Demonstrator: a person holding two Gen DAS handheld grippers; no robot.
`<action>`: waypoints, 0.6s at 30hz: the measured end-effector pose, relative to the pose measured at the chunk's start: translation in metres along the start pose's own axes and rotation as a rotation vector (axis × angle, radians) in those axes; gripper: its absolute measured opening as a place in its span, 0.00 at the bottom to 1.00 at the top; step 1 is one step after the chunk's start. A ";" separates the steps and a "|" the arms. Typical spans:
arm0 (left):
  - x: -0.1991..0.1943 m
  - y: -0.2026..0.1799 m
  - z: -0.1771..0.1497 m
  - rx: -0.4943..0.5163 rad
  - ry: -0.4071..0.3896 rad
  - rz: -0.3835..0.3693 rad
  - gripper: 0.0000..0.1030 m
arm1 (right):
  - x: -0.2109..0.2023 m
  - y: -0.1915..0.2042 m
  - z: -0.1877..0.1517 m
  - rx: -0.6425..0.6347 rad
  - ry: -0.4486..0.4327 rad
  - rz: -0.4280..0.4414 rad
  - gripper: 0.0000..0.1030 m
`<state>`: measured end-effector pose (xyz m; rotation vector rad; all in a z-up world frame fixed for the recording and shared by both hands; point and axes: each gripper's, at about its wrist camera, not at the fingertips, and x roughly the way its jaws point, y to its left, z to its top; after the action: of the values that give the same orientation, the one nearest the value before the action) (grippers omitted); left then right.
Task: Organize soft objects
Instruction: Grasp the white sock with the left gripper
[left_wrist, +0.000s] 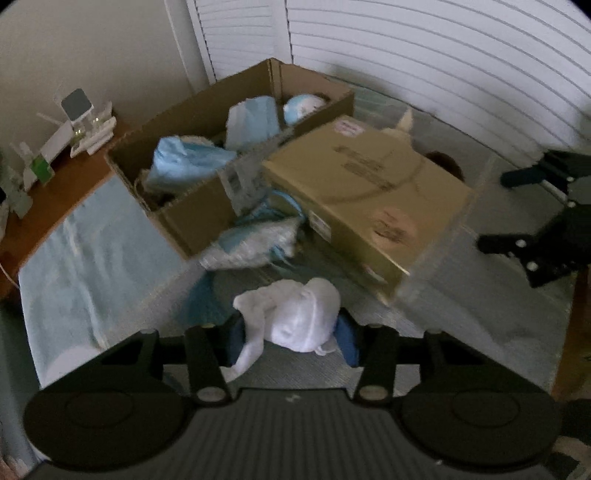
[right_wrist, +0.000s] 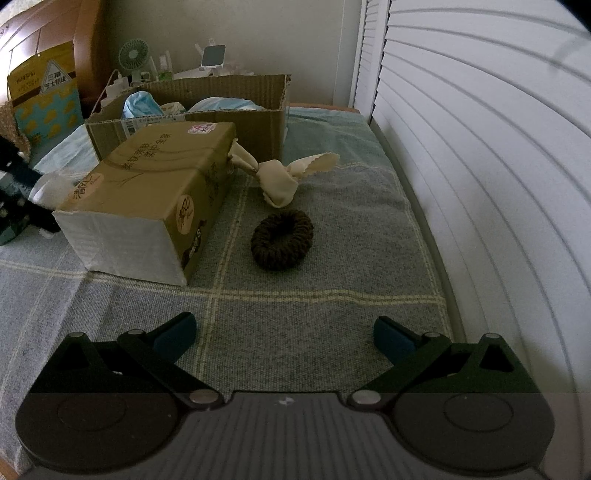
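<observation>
One white sock bundle (left_wrist: 295, 317) clamped in left hand-held gripper (left_wrist: 291, 341); right hand-held gripper (right_wrist: 284, 332) released, dark scrunchie (right_wrist: 282, 239) ahead

left gripper (left_wrist: 293, 345): we see a black body with a ribbed grey top plate between two round black discs
left linkages: angled black bars, each pinned with a silver screw
left pads (left_wrist: 349, 341): dark blue
right gripper (right_wrist: 284, 332): we see the same build, black and grey, with a small pale mark on the ribbed plate
right pads (right_wrist: 393, 338): dark blue, on black arms with silver screw heads
</observation>
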<state>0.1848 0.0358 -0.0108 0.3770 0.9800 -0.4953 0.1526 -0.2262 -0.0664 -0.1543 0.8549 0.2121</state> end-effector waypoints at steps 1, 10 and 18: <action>-0.001 -0.003 -0.004 -0.009 0.004 -0.004 0.48 | 0.000 0.000 -0.001 -0.001 -0.003 -0.001 1.00; -0.004 -0.019 -0.037 -0.172 -0.049 0.032 0.50 | -0.001 0.003 0.002 -0.039 -0.033 -0.035 0.97; -0.004 -0.023 -0.051 -0.286 -0.126 0.073 0.54 | 0.006 -0.002 0.017 -0.043 -0.074 -0.060 0.77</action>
<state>0.1345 0.0436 -0.0348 0.1225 0.8959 -0.3027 0.1696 -0.2241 -0.0594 -0.2110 0.7716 0.1795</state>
